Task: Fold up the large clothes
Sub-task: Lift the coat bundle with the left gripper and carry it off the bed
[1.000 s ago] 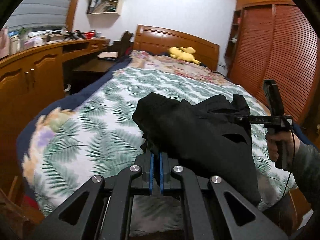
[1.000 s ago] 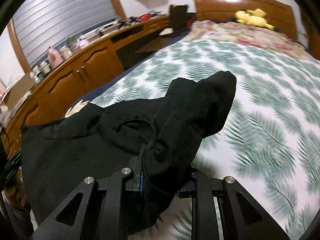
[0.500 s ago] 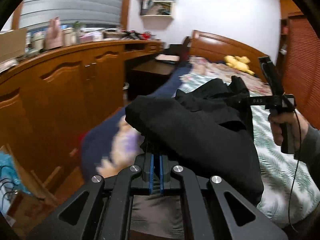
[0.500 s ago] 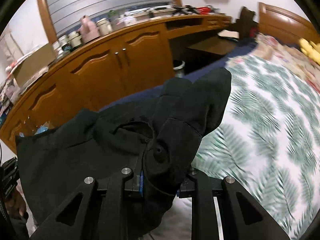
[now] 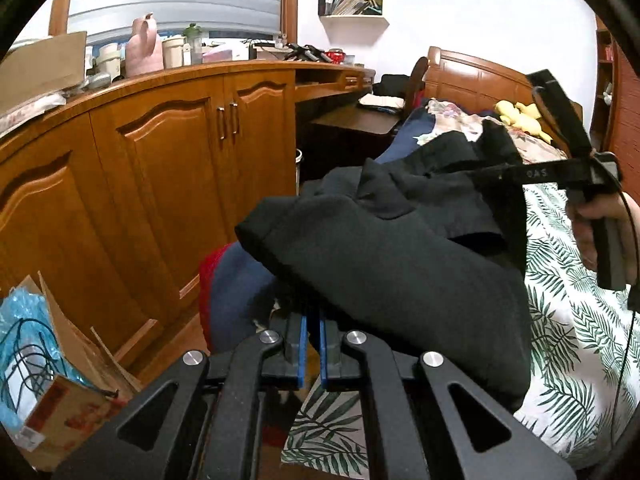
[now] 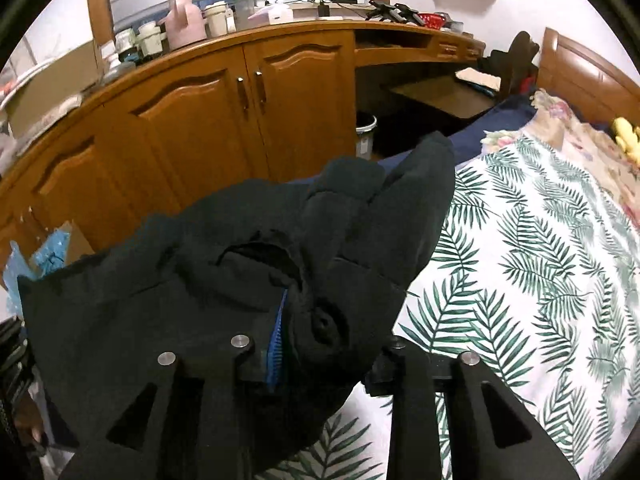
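Observation:
A large black garment (image 5: 400,256) hangs bunched in the air between my two grippers, over the left edge of the bed. My left gripper (image 5: 313,320) is shut on one edge of it, blue pads close together. My right gripper (image 6: 304,332) is shut on another part; cloth (image 6: 240,280) drapes over its fingers and hides most of them. The right gripper also shows in the left wrist view (image 5: 560,172), held by a hand at the right.
The bed with a palm-leaf cover (image 6: 520,260) lies to the right. A wooden cabinet and desk (image 5: 160,152) run along the left. Cardboard and blue plastic (image 5: 36,360) litter the floor. A small bin (image 6: 366,128) stands by the desk. A yellow plush toy (image 5: 516,116) lies near the headboard.
Both grippers have swung left with the garment, from facing over the bed to facing the cabinet and bed edge. Both grips stay the same.

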`<state>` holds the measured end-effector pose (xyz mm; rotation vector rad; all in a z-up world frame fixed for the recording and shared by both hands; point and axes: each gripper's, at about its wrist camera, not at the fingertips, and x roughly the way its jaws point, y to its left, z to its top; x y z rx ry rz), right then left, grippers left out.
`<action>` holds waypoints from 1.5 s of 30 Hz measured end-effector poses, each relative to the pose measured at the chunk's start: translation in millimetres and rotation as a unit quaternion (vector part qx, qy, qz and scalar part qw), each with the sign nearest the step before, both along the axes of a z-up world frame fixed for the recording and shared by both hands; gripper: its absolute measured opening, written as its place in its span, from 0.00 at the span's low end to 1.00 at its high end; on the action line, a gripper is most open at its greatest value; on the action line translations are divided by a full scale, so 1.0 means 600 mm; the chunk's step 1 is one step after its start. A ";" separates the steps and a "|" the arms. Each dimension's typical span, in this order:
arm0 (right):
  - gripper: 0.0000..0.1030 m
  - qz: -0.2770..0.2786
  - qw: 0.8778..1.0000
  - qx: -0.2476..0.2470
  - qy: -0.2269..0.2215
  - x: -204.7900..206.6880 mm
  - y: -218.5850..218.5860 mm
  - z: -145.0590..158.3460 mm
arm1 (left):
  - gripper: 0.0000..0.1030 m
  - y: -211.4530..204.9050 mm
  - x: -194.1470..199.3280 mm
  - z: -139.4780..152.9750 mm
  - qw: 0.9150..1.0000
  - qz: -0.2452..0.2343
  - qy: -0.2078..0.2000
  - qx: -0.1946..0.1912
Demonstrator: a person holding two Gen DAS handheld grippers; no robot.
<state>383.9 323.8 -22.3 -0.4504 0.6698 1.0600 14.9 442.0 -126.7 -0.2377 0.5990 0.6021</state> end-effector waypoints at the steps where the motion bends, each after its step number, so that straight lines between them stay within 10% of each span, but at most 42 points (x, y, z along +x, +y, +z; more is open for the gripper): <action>1: 0.38 -0.008 1.000 -0.003 0.005 0.002 -0.006 0.001 | 0.05 0.006 -0.002 0.002 1.000 0.002 -0.001 -0.003; 8: 0.48 -0.040 0.998 -0.027 -0.051 -0.010 -0.038 -0.009 | 0.06 0.019 -0.013 -0.003 1.000 0.010 0.006 -0.005; 13: 0.48 0.029 0.999 0.035 0.007 -0.058 -0.062 -0.010 | 0.12 0.022 -0.022 -0.009 1.000 0.018 0.022 -0.012; 21: 0.48 0.130 0.991 0.014 0.030 -0.181 -0.012 -0.065 | 0.83 0.013 -0.076 0.028 0.999 0.032 -0.011 0.004; 26: 0.48 0.125 0.991 -0.008 0.039 -0.188 0.024 -0.140 | 0.97 -0.002 -0.103 0.055 0.999 0.038 -0.027 0.009; 45: 0.51 0.085 0.995 0.045 -0.025 -0.279 -0.113 -0.036 | 1.00 -0.100 -0.089 0.124 0.998 0.005 -0.056 0.019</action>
